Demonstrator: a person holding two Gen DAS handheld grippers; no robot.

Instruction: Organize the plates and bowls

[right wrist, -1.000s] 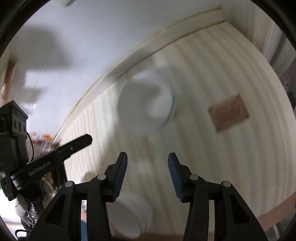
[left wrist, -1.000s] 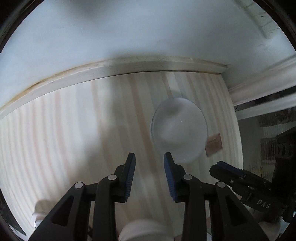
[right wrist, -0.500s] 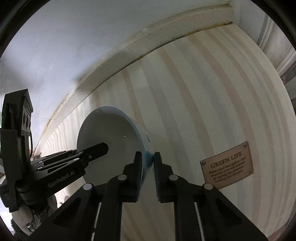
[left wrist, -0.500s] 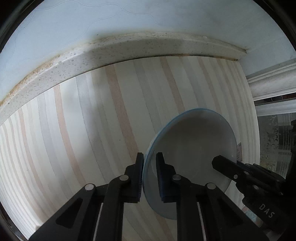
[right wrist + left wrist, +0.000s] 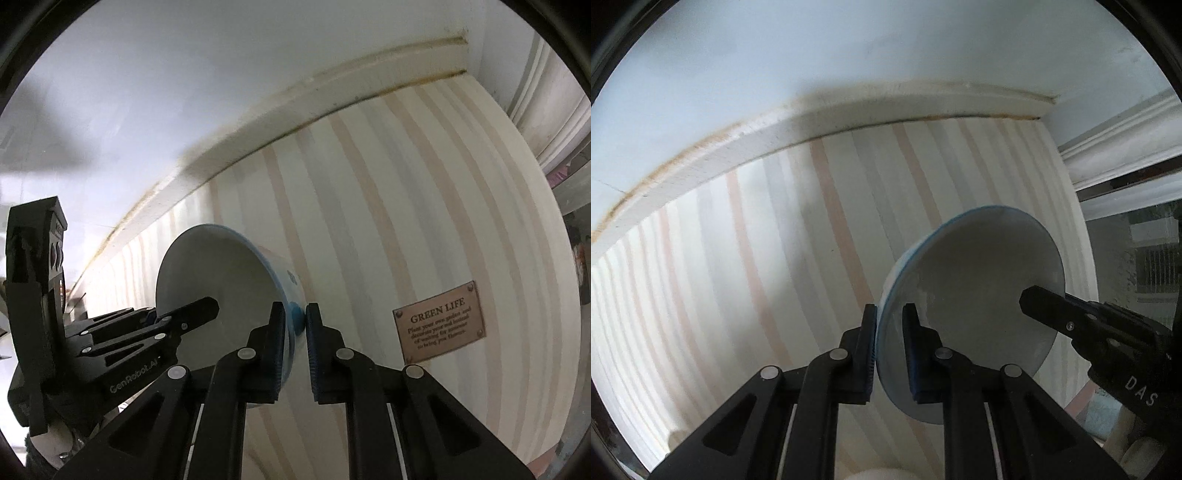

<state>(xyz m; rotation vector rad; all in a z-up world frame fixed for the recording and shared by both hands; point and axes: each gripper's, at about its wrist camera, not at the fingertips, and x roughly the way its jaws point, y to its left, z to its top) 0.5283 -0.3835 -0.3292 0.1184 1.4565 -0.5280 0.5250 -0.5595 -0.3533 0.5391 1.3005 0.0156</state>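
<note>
A white bowl with a thin blue rim sits right of centre in the left wrist view, and left of centre in the right wrist view, where blue marks show on its outer wall. It stands over a striped cloth of pale cream, grey and pink bands that covers the surface beneath.

The left gripper is clamped on the bowl's rim at lower centre of its own view, one pad outside the wall and one inside. The same gripper enters the right wrist view from the lower left, its tip lying inside the bowl. The right gripper is likewise pinched on the opposite side of the rim, at lower centre of its own picture; in the left wrist view it comes in from the lower right, one finger reaching over the bowl's inner wall. Both claws have just closed down, with the bowl's wall caught between the pads.

A small brown plaque reading "GREEN LIFE" lies on the cloth at the right of the right wrist view, apart from the bowl. A pale speckled ledge curves across the upper part of the frame, with a white wall above it.
</note>
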